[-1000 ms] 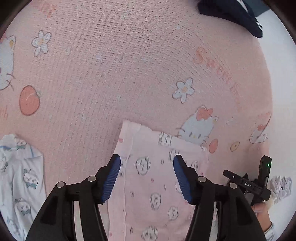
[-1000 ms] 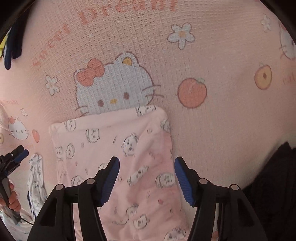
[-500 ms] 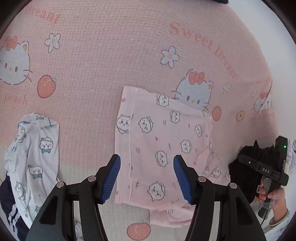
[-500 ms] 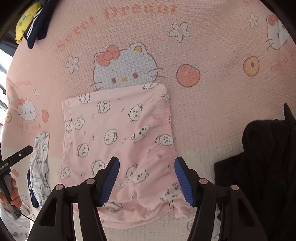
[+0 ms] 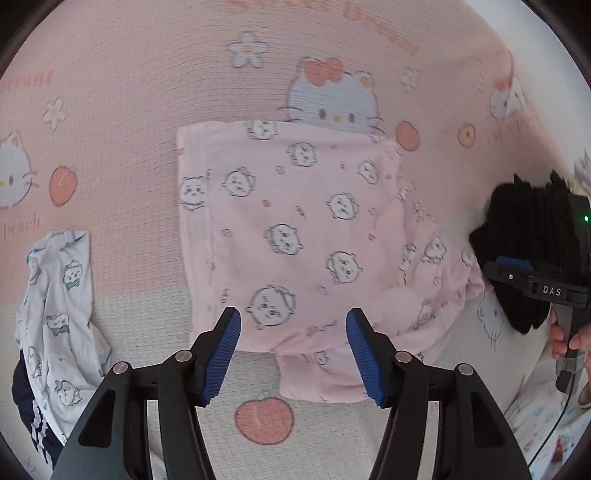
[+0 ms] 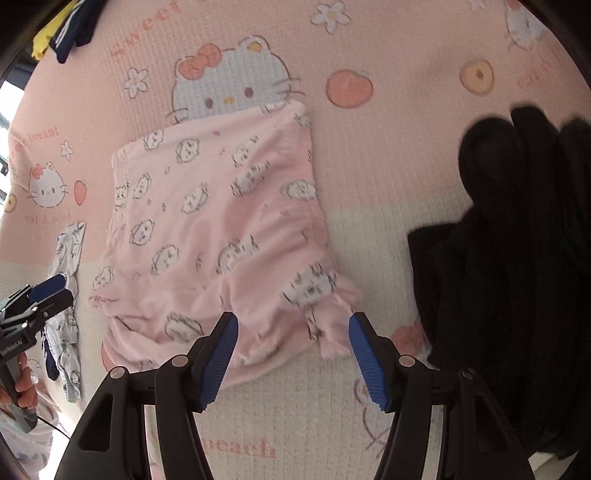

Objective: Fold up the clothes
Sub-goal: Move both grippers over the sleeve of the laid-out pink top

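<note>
A pink garment (image 5: 295,236) printed with small white animal faces lies folded on a pink cartoon-cat blanket (image 5: 147,92). Its near edge is rumpled, with a flap sticking out below. My left gripper (image 5: 291,354) hovers open over that near edge, nothing between its blue pads. In the right wrist view the same pink garment (image 6: 218,229) lies with bunched cloth at its near right corner. My right gripper (image 6: 291,354) hangs open just above that edge, holding nothing. Each gripper shows at the edge of the other's view, held by a hand.
A white printed garment (image 5: 59,295) lies crumpled at the left, over something dark blue. A black garment (image 6: 517,258) is heaped to the right of the pink one. Dark blue and yellow clothes (image 6: 66,29) lie at the blanket's far corner.
Both grippers have drawn back from the far part of the pink garment toward its near edge, so more of it shows. The left view has rolled. Both stay open.
</note>
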`<act>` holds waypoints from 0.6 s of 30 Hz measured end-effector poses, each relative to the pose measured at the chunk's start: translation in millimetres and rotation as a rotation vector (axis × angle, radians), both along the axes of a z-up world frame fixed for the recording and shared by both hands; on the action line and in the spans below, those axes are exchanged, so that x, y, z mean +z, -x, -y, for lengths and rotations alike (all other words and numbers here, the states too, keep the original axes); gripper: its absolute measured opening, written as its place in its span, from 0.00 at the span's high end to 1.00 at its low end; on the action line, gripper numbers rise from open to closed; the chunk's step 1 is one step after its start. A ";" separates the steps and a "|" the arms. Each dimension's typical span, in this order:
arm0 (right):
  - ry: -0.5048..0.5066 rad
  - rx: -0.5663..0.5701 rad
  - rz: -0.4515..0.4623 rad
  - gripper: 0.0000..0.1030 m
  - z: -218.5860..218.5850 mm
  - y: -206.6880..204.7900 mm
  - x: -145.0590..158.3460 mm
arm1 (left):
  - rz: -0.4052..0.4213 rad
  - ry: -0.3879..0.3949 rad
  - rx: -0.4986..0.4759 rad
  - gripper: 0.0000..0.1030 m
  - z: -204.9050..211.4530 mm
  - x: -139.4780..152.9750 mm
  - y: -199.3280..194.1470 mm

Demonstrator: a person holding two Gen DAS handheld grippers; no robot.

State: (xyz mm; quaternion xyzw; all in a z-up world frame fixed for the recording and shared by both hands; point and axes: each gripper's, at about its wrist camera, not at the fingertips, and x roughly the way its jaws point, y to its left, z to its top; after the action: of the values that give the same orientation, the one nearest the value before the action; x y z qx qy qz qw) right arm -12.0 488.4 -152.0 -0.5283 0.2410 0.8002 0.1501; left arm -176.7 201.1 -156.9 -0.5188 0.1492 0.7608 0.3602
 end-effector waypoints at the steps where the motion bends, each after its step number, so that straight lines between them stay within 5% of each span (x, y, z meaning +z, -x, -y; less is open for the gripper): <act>1: 0.011 -0.030 -0.007 0.40 -2.2 -6.6 -3.1 | -0.013 0.014 -0.016 0.45 -3.7 -2.5 -6.3; 12: 0.136 -0.176 -0.055 0.35 -14.7 -49.4 -48.1 | -0.071 0.105 -0.170 0.45 -16.4 -44.9 -64.9; 15: 0.207 -0.197 -0.127 0.35 -15.7 -52.8 -53.2 | -0.098 0.067 -0.135 0.45 -14.6 -42.4 -71.2; 18: 0.315 -0.241 -0.202 0.35 -15.5 -57.5 -59.2 | -0.038 0.018 -0.058 0.45 -12.1 -40.1 -71.0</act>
State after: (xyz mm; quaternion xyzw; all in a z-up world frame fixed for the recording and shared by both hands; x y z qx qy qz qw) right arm 45.5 503.9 -211.2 -0.4299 0.4380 0.7778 0.1355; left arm -105.7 213.2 -196.9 -0.5031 0.1776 0.7584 0.3745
